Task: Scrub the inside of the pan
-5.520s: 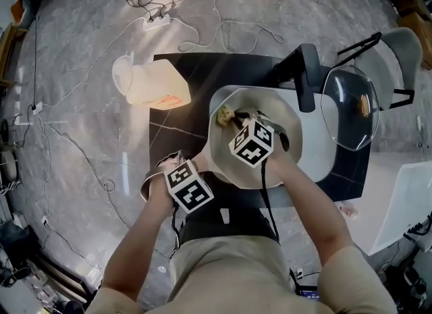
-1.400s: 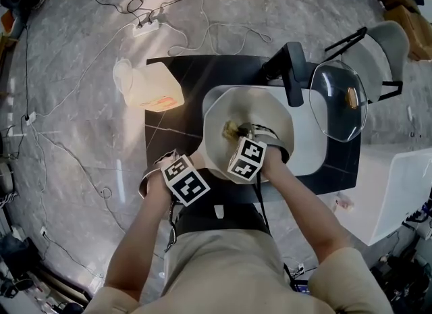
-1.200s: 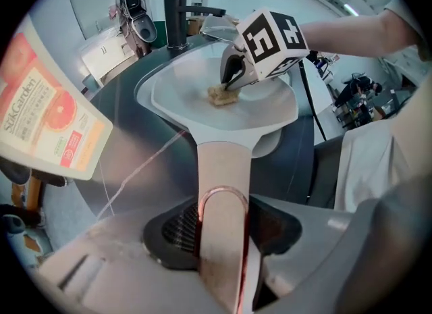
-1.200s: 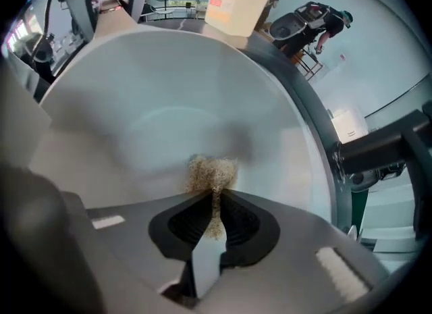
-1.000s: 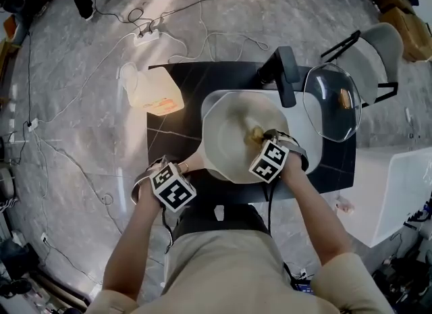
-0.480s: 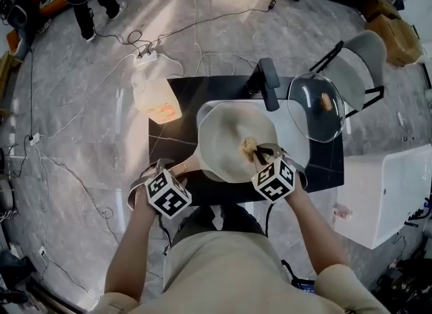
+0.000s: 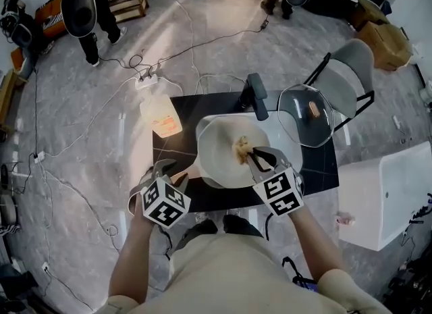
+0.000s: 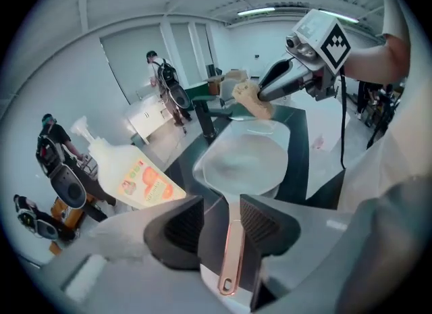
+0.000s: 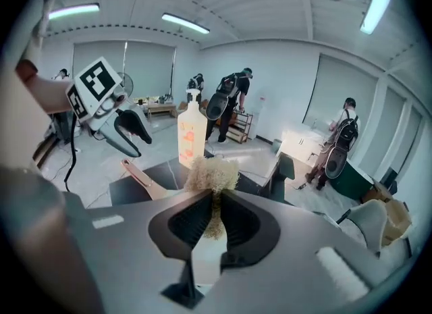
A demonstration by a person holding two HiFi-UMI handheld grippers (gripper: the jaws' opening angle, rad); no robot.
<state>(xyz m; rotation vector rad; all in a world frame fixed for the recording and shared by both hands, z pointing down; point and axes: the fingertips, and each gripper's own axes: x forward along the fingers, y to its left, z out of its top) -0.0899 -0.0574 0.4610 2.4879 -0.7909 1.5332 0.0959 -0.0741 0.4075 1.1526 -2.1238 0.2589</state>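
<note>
Pan (image 7: 219,164) is sitting on the black table (image 7: 202,107), pale inside facing up. Left to right: soap bottle (image 7: 162,115) at the table's left edge, then the left gripper (image 7: 169,173) hanging above the pan's handle (image 8: 229,252). Its jaws are apart and have just been closing a bit, handle lined up between them but not pinched. Head view mostly hides that handle. Right gripper (image 7: 260,159) is clamped on a beige scrubber (image 7: 241,149) held above the pan, lower half buried between the pads. Glass lid (image 7: 307,113) far right
</note>
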